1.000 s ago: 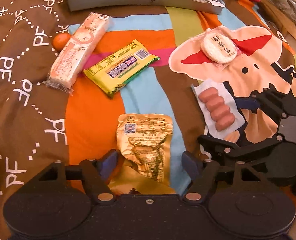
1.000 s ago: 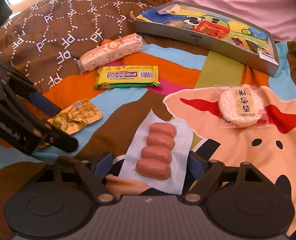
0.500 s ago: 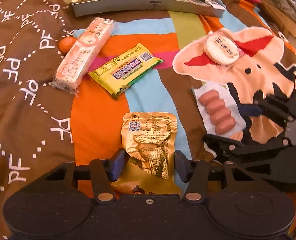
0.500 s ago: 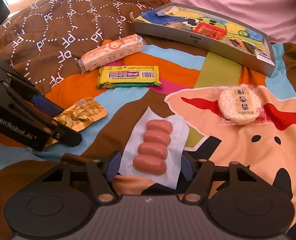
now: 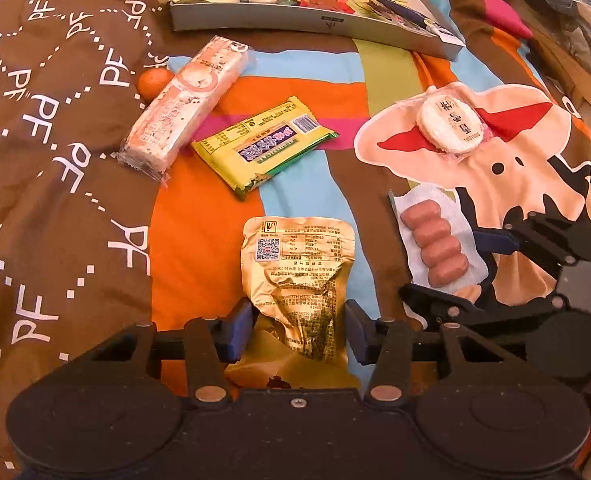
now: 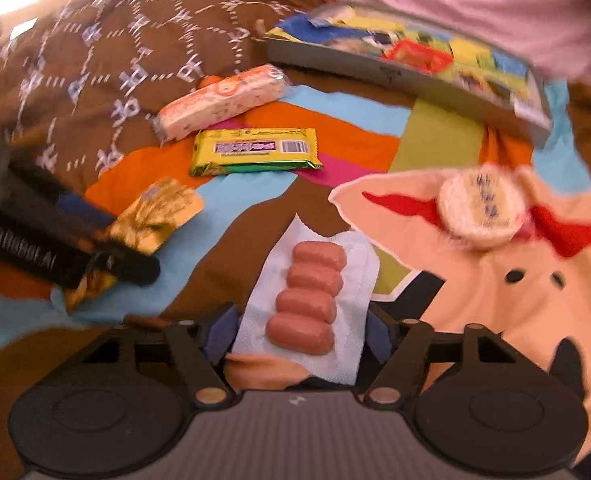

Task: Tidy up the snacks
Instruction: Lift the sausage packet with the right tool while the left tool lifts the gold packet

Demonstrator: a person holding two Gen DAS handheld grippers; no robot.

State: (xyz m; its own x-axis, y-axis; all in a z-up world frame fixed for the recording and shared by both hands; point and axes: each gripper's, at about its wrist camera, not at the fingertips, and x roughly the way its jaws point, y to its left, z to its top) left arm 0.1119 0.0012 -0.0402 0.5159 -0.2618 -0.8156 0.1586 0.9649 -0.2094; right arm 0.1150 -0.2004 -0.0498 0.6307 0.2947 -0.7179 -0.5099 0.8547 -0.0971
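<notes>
Soft, rumpled bedspread, brown lettered cloth to the left and bright cartoon patches to the right, carries all the snacks; no firm worktop beneath.

Left gripper: jaws narrowed on either side of the gold foil pouch at its near end, both pads at the crinkled edges. Looks like a grasp forming, but firm pinch not certain.

Right gripper: jaws flank the sausage pack, pads meeting its white wrapper edges. Right view blurred, so true clamp cannot be told.

Both grasps taken at the near short end, probably so the packs lift flat.

Well ahead: yellow bar, long biscuit pack with a small orange fruit touching its far side, round rice cracker to the right. Grey tray lies at the far edge, the likely destination.

Open cloth between pouch and yellow bar gives lifting room. The two grippers sit close side by side; judged risk is clashing if both rise together.
</notes>
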